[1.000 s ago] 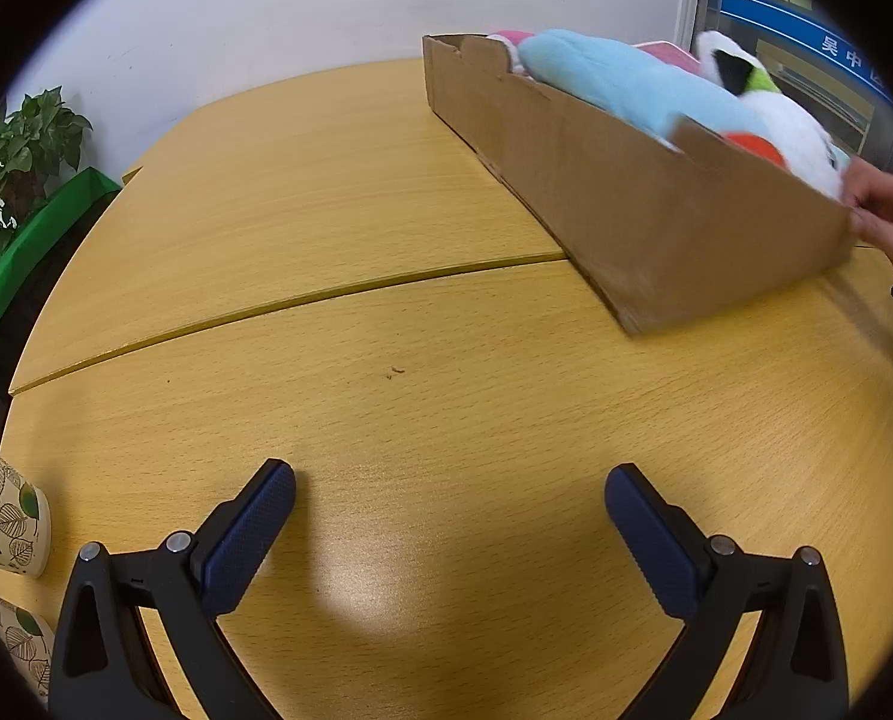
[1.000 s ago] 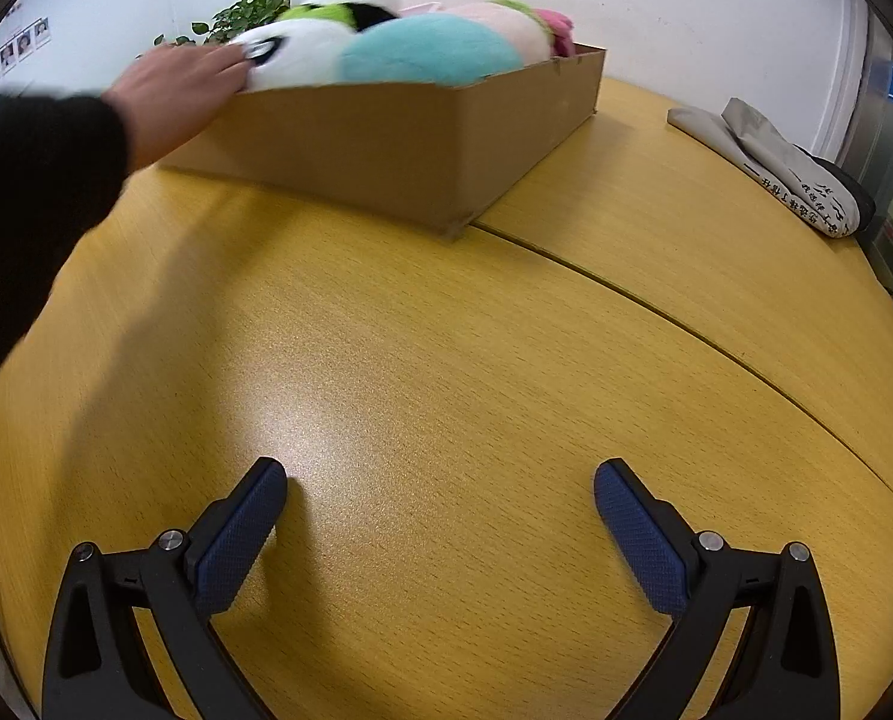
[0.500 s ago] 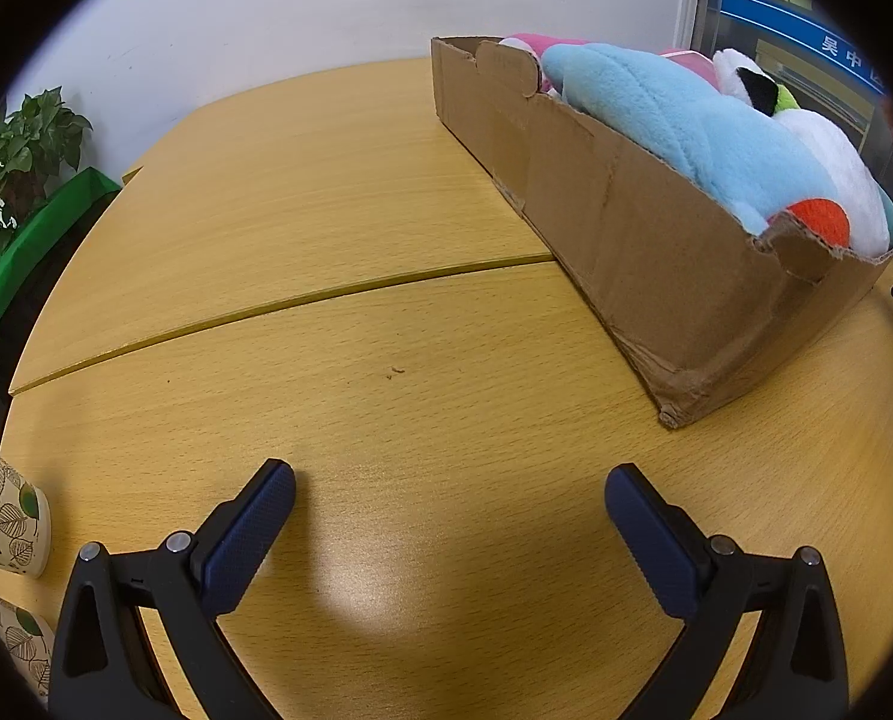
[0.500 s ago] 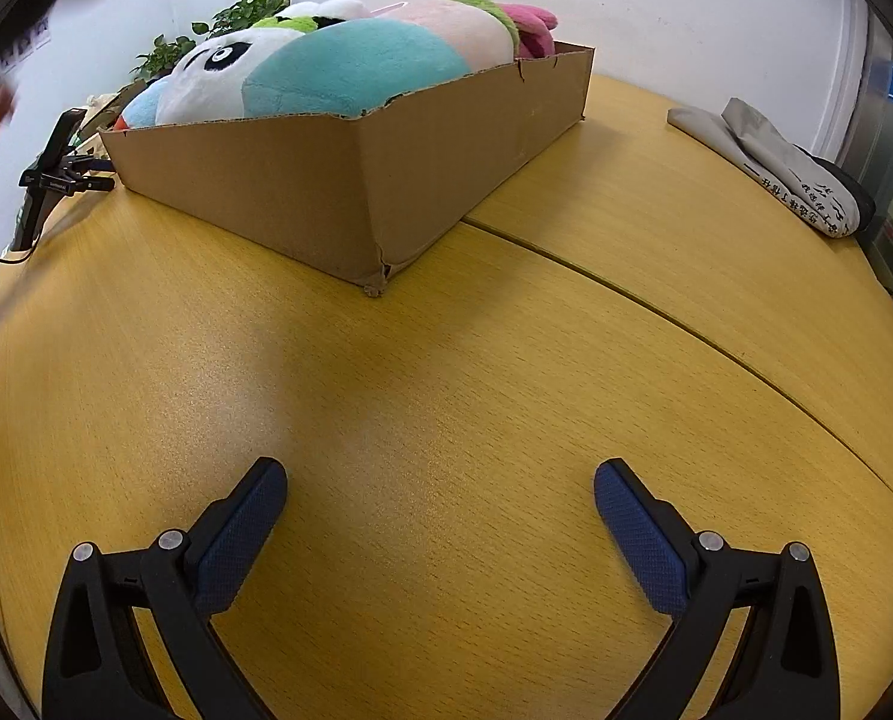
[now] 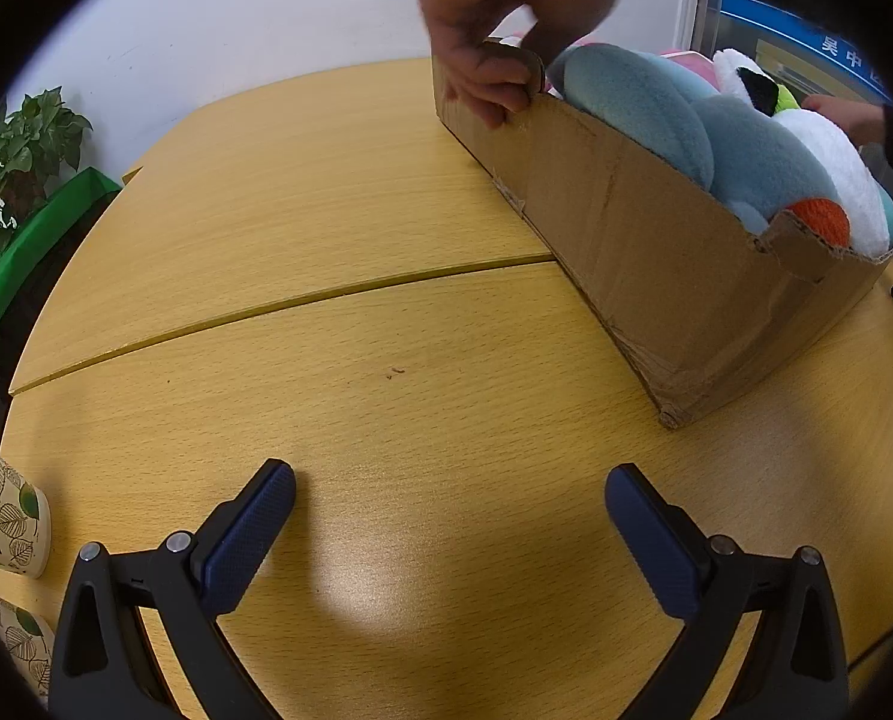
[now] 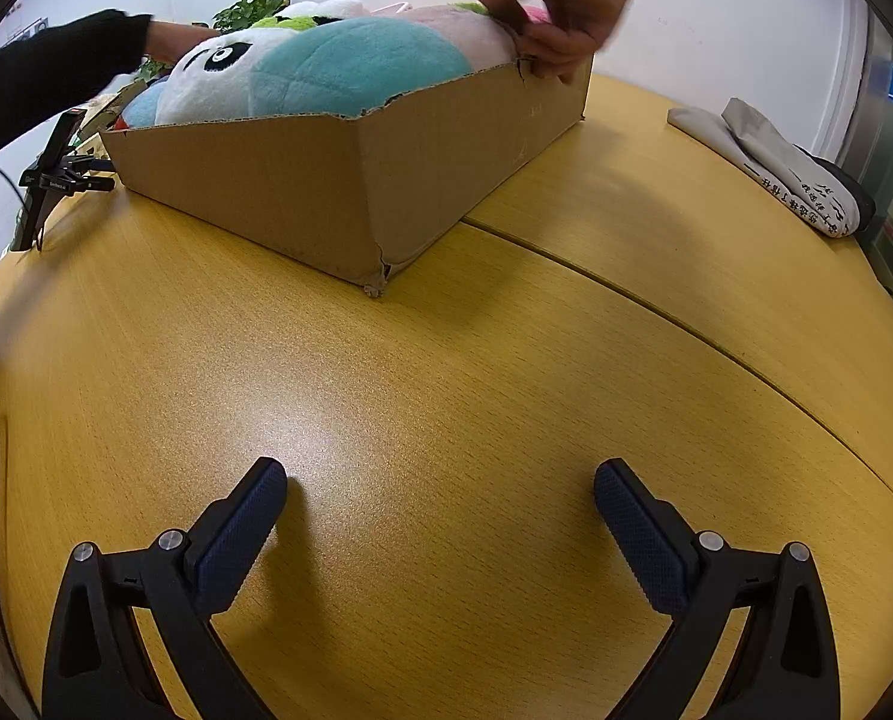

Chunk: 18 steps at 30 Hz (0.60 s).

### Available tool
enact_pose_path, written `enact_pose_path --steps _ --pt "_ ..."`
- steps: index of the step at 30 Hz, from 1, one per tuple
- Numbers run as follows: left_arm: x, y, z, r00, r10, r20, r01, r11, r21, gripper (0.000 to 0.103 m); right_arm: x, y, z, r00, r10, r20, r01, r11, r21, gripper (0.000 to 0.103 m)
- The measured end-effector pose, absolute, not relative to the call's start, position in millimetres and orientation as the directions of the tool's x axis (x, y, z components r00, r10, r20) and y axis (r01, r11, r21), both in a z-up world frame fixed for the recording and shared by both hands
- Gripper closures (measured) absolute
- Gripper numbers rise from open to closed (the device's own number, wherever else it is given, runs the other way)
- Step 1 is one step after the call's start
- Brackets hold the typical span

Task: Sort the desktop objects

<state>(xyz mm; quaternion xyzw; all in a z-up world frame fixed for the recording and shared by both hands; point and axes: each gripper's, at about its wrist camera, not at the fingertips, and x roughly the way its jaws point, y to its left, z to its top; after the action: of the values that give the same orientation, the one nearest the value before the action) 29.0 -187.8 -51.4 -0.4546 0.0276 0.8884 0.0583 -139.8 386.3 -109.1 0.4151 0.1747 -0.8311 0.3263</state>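
Note:
A cardboard box [image 5: 656,252] [image 6: 302,192] full of plush toys stands on the wooden table. A blue plush [image 5: 674,120] [image 6: 356,69] and a white panda-like plush [image 5: 830,162] [image 6: 212,75] bulge over its rim. A person's hand [image 5: 494,42] [image 6: 554,6] grips the box's far corner; another sleeved arm [image 6: 56,72] reaches to its other end. My left gripper [image 5: 449,510] rests open over bare table, well short of the box. My right gripper [image 6: 440,507] is likewise open and holds nothing.
Leaf-patterned paper cups [image 5: 2,528] stand at the left gripper's left. A potted plant [image 5: 20,150] sits beyond the table edge. A folded grey cloth bag [image 6: 776,168] lies at the right. A black phone clamp [image 6: 56,174] stands left of the box. A seam [image 5: 278,306] crosses the tabletop.
The box has turned and slid nearer to the grippers. A hand that had let go now grips the box's far corner. Both grippers have stayed still and open.

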Motion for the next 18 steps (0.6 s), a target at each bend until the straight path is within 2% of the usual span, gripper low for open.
enact_pose_path --steps 7,18 --pt "28.4 -175.6 -54.3 -0.580 0.078 -0.811 -0.129 -0.992 -0.003 0.000 -139.8 386.1 -109.0 -0.442 -0.397 -0.804 0.688 -0.726 -0.020 0.000" --pt "34.1 -213.6 -63.3 -0.584 0.080 -0.808 -0.130 -0.992 -0.005 0.000 -139.2 385.7 -109.1 -0.443 -0.397 -0.804 0.687 -0.726 -0.020 0.000"
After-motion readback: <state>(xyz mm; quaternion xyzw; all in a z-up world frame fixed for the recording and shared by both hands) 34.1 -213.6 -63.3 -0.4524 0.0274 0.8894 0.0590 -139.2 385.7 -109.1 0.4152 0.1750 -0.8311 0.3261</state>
